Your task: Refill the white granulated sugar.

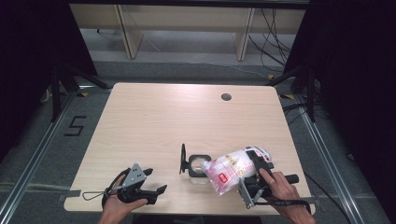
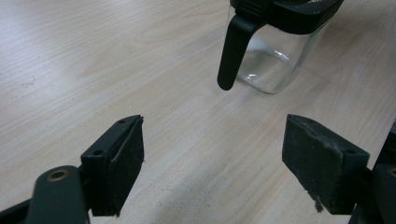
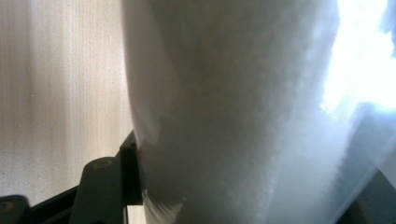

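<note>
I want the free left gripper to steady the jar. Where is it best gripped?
Probably the black handle: it stands off the jar on the side facing the open left gripper, so the fingers can come straight in around it.

Colours on the table
Table [image 1: 154,121] pale wood grain w/ dark round hole [image 1: 226,97]. Jar [image 1: 198,169] clear glass, black lid & clasp. Bag [image 1: 231,169] translucent white, pink-red print, red label. Both grippers [image 1: 154,179] [image 1: 254,163] black; left one w/ grey plate.

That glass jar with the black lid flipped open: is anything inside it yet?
The glass jar looks clear and empty through its lower wall. Its mouth is covered by the bag tilted over it, held in the right gripper, so any pouring is hidden.
</note>
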